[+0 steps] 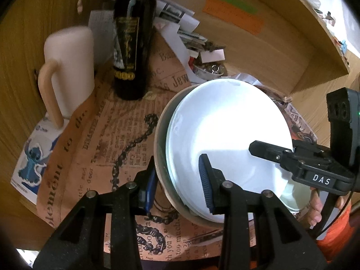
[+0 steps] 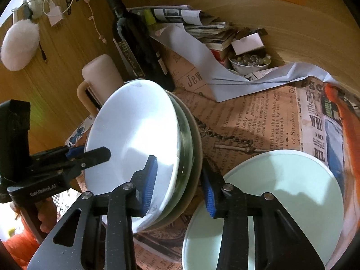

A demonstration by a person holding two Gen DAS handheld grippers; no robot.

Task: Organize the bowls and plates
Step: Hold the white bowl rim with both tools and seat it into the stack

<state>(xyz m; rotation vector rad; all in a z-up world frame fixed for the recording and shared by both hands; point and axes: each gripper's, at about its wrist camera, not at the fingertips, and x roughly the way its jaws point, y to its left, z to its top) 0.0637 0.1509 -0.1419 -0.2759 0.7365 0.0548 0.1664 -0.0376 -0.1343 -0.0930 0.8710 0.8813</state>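
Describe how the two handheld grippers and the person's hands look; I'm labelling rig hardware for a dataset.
Both grippers are black, angular linkage frames with silver pivot bolts and ribbed blue finger pads. The left gripper carries white "CenRobot.AI" lettering on its body. The right gripper has a white "DAS" label and a small green light. The bare right hand shows beside orange clothing.

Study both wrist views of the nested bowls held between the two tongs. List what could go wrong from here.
1. The stack of nested bowls is tilted steeply; the inner white bowl could slide out, since each tongs grips only a rim edge.
2. The dark bottle and cream jug stand close behind; a swing might topple them.
3. The pale green plate lies just beside the stack and could be struck.
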